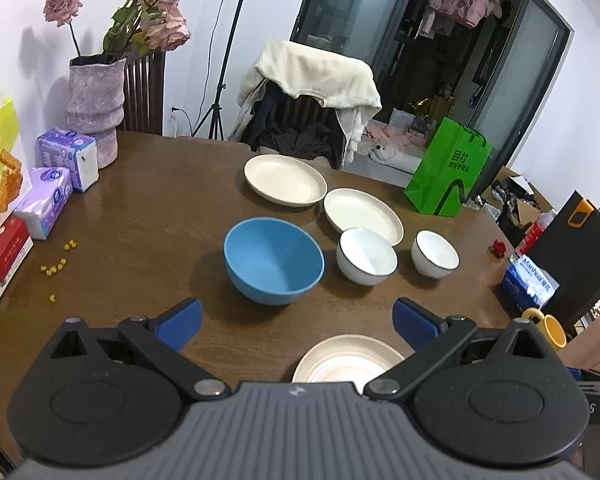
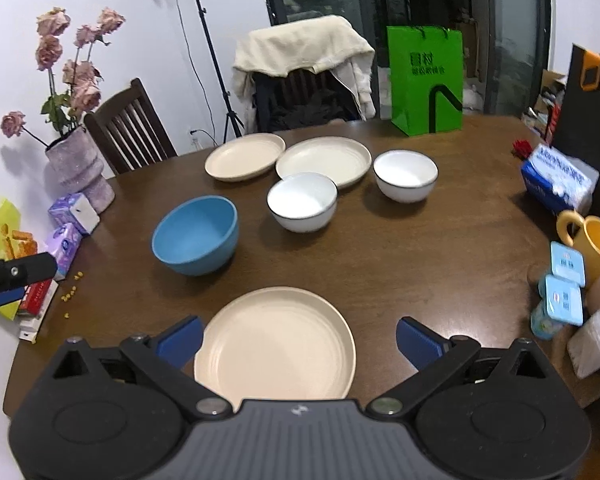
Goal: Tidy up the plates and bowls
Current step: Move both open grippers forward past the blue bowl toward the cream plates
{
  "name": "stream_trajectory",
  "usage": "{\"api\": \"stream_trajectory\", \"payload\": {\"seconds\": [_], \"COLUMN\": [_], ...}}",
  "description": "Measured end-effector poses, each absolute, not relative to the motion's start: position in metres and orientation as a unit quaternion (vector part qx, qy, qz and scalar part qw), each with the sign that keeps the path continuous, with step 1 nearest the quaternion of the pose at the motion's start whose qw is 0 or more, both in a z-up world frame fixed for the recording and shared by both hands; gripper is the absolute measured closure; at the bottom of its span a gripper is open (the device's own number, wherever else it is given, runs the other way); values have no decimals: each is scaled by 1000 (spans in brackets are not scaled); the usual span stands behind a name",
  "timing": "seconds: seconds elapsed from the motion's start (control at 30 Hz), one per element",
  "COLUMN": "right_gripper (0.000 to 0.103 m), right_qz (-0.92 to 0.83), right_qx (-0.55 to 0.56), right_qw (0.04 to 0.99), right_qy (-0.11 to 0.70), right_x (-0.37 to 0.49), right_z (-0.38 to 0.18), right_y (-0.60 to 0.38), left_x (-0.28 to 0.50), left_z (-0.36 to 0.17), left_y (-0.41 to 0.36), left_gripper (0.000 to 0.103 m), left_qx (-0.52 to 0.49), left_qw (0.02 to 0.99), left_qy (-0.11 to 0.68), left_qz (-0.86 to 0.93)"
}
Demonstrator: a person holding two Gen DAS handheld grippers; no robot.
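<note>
The wooden table (image 2: 420,264) carries all task items. A green paper bag (image 2: 425,80) stands upright at its far edge, and a pinkish vase (image 1: 95,104) of dried roses stands at the far left corner.

Three cream plates lie flat on the table. The near plate (image 2: 276,346) lies directly below the right gripper (image 2: 299,342), between its blue pads in the right wrist view; the pads do not touch it. The far left plate (image 2: 245,156) and the far right plate (image 2: 332,158) lie side by side near the far edge, just touching or overlapping at their rims.

The blue bowl (image 1: 274,260) stands upright ahead of the left gripper (image 1: 298,326), left of centre. Two white bowls with dark rims stand to its right: the left white bowl (image 2: 302,202) overlaps the far right plate in view; the right white bowl (image 2: 405,176) stands apart.

Both grippers are spread wide and hold nothing.

A yellow mug (image 2: 592,244) stands at the right edge.
</note>
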State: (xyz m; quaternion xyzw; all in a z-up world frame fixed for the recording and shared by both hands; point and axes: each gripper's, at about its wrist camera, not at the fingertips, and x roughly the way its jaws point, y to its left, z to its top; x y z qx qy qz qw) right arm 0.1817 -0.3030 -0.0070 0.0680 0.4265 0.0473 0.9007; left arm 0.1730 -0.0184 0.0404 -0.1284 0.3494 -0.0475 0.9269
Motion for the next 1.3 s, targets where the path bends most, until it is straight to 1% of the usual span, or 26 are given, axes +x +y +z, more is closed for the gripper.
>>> {"api": "stream_trajectory", "payload": {"seconds": [0.23,0.4,0.97,1.3], "right_gripper": [0,0,0,0], "right_qz": [45,40,48,38], "right_qx": [75,70,65,73], "right_qw": [903,905,894,886], "right_qy": [420,419,441,455], "right_x": [204,224,290,335], "right_z": [14,24,33,27], "right_y": [-297,-292,-270,-266], "left_x": [200,221,282,327], "left_z": [60,66,81,83], "left_y": [-13,-13,-12,-10], "left_gripper": [0,0,0,0], "left_qx": [-119,-125,-96,-87], "left_qw": [932,928,930,928], "left_qy": [339,347,351,358], "left_qz": [-49,-50,-56,-61]}}
